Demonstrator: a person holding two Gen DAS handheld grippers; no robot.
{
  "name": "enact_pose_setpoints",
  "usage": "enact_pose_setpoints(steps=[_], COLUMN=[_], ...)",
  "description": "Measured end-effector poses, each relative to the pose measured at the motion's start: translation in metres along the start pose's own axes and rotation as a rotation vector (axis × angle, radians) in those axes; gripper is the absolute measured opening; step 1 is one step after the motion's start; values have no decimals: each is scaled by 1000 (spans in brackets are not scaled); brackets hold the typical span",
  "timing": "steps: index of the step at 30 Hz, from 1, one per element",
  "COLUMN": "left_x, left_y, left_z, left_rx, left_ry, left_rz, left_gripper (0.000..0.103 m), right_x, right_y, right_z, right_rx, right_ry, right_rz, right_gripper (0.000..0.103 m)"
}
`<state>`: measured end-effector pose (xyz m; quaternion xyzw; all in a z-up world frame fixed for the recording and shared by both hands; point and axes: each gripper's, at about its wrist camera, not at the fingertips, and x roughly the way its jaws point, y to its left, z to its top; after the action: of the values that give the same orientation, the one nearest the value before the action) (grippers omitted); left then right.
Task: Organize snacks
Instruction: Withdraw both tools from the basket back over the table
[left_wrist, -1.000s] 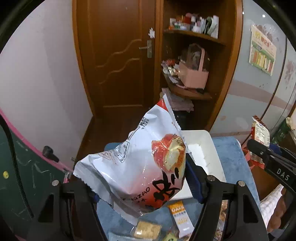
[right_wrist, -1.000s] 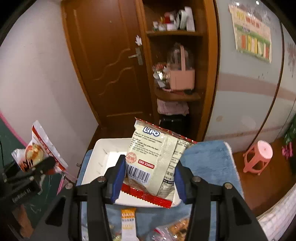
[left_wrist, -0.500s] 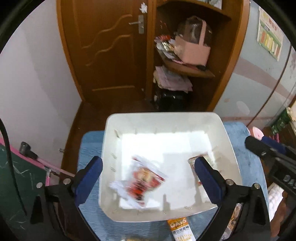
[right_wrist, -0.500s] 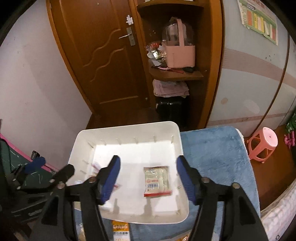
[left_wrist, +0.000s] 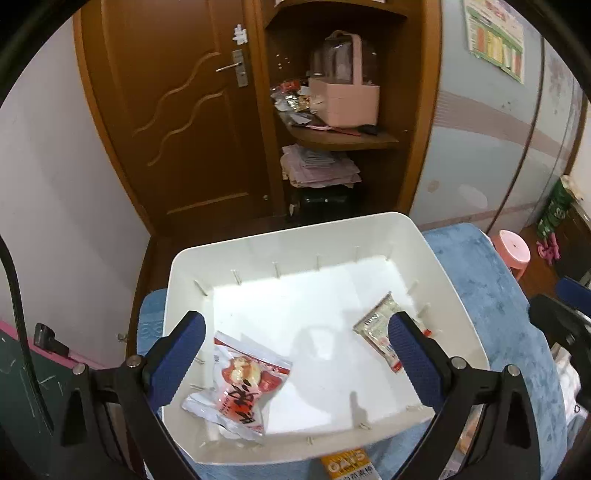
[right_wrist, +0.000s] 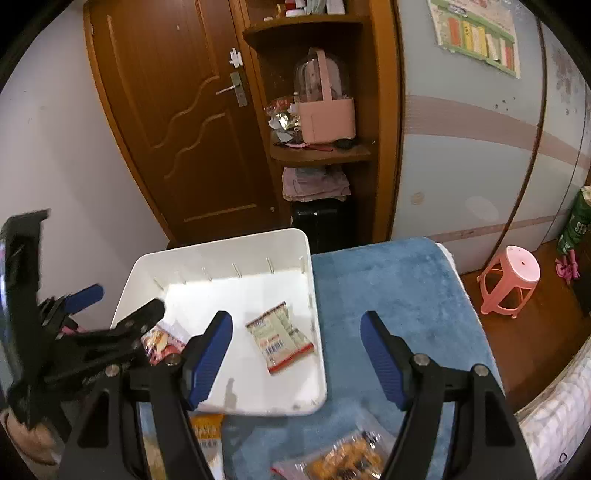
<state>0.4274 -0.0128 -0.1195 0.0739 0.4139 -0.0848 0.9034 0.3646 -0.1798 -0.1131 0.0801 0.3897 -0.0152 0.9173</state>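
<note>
My left gripper (left_wrist: 295, 354) hangs with its blue-padded fingers (left_wrist: 177, 363) spread wide and nothing between them — in the right wrist view it sits low at the left edge, tilted and a little blurred. My right gripper (right_wrist: 295, 354) is just as widely parted and empty, its fingers (right_wrist: 380, 356) pointing forward and down. The two grippers sit side by side, near each other but apart — left one beside the right's left finger.
</note>
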Motion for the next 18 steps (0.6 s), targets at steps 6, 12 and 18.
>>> enact_pose_setpoints(steps=[6,12,18], left_x=[-31,-98,-166], left_y=[-11,-28,-38], left_z=[-14,-27,-53], left_rx=[-3,25,-45], left_ry=[-19,-93,-98], left_rz=[-27,-44,-132], left_gripper=[99,98,98], right_x=[-63,-122,-163], right_y=[-11,-12,-10], right_z=[-35,-62,-82], right_rx=[56,10,-70], right_ry=[-141,-141,-112], right_rz=[5,57,92], right_gripper=[73,73,73])
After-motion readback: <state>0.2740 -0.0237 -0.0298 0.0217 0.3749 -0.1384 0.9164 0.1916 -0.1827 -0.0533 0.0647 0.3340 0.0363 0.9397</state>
